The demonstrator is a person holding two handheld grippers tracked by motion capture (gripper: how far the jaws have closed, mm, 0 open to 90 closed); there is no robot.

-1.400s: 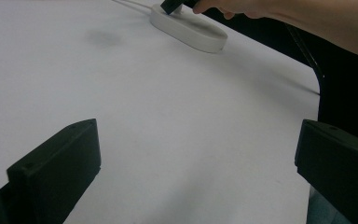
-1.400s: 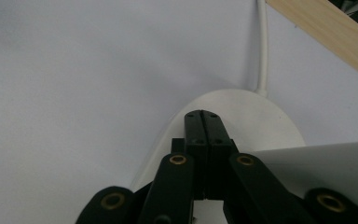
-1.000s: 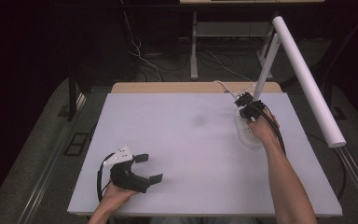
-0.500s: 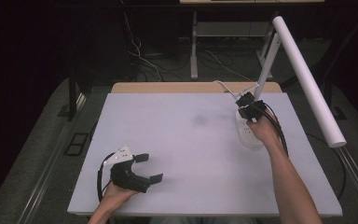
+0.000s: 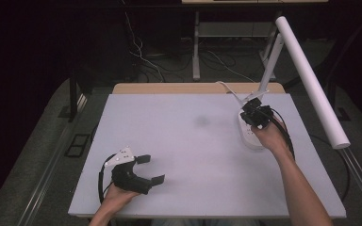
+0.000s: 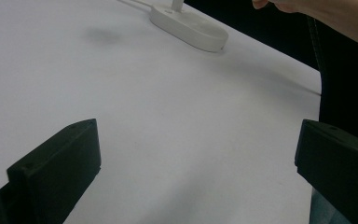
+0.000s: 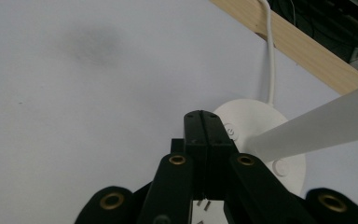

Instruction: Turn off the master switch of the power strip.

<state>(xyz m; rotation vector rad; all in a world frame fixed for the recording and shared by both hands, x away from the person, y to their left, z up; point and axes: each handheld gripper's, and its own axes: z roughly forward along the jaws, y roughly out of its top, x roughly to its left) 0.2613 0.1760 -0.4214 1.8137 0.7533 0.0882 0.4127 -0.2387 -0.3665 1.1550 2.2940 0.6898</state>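
A white desk lamp stands at the table's right side, with an oval base (image 5: 249, 135), a slanted arm and a long tube head (image 5: 311, 80). My right gripper (image 5: 251, 113) is shut with nothing in it. In the right gripper view its closed tips (image 7: 206, 125) sit just over the lamp base (image 7: 284, 163), beside the power button (image 7: 231, 131); I cannot tell whether they touch. My left gripper (image 5: 151, 169) rests open near the front left of the table. The left gripper view has bare table between its wide-apart jaws (image 6: 196, 154), with the lamp base (image 6: 189, 28) far ahead.
The white tabletop (image 5: 179, 141) has a faint grey smudge (image 5: 201, 121) near its middle. The lamp's white cord (image 7: 270, 60) runs over the wooden back edge (image 7: 303, 49). Cables lie on the dark floor behind the table.
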